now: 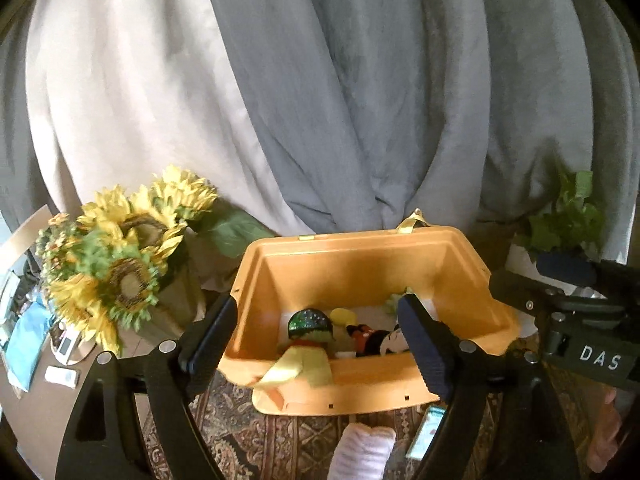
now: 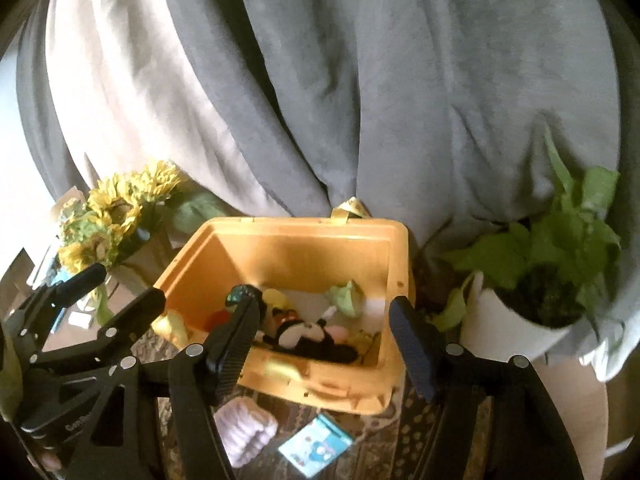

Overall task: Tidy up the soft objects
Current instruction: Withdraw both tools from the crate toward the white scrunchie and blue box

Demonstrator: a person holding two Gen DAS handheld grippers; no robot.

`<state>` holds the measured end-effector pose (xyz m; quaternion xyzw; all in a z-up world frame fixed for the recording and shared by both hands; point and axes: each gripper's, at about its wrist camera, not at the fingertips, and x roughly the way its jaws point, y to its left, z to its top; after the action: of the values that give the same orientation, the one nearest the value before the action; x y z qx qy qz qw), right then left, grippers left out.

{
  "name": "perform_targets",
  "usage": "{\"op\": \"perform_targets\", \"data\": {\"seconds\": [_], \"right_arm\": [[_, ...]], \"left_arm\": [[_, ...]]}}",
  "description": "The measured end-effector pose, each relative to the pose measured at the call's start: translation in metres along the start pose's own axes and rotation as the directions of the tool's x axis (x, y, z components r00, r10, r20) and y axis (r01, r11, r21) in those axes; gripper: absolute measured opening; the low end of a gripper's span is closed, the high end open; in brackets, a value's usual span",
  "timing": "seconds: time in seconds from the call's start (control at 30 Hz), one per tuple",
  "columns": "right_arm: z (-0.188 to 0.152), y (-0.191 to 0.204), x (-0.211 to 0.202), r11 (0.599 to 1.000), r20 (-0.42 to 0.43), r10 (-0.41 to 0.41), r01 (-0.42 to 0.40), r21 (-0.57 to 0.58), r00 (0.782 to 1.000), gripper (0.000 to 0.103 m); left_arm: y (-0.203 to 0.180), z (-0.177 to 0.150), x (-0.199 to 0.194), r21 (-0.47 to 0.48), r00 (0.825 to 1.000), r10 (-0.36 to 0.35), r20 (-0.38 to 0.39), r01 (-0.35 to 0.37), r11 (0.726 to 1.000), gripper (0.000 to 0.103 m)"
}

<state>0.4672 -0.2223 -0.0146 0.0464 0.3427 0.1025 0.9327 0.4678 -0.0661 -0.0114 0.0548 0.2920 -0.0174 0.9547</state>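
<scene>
An open orange bin (image 1: 360, 264) stands on a patterned rug, straight ahead of both grippers. Inside lie a doll with a green glitter cap (image 1: 310, 322), a black-and-white plush (image 2: 308, 336) and a green plush (image 2: 346, 296). A yellow cloth (image 1: 298, 368) hangs over the bin's front rim. A lilac ribbed soft thing (image 2: 246, 428) and a blue-white packet (image 2: 316, 444) lie on the rug in front of the bin. My left gripper (image 1: 320, 344) hovers above the front rim, open, its pads holding nothing. My right gripper (image 2: 324, 348) is open and empty too, beside it on the right.
A sunflower bouquet (image 1: 120, 260) stands left of the bin. A leafy plant in a white pot (image 2: 536, 300) stands to the right. Grey and cream curtains (image 1: 360, 100) hang close behind. A brown surface (image 1: 36, 412) with small items lies at far left.
</scene>
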Motion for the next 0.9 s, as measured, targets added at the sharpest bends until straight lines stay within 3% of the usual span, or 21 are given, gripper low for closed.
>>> {"op": "perform_targets", "data": {"seconds": [0.43, 0.9], "right_arm": [[-0.055, 0.015, -0.019, 0.999, -0.04, -0.006, 0.008, 0.044, 0.999, 0.068], [-0.104, 0.03, -0.009, 0.99, -0.119, -0.054, 0.068, 0.12, 0.991, 0.068]], "left_arm": [[0.011, -0.051, -0.043, 0.0, 1.0, -0.003, 0.028, 0.003, 1.0, 0.086], [0.025, -0.097, -0.046, -0.002, 0.994, -0.088, -0.067, 0.088, 0.996, 0.086]]}}
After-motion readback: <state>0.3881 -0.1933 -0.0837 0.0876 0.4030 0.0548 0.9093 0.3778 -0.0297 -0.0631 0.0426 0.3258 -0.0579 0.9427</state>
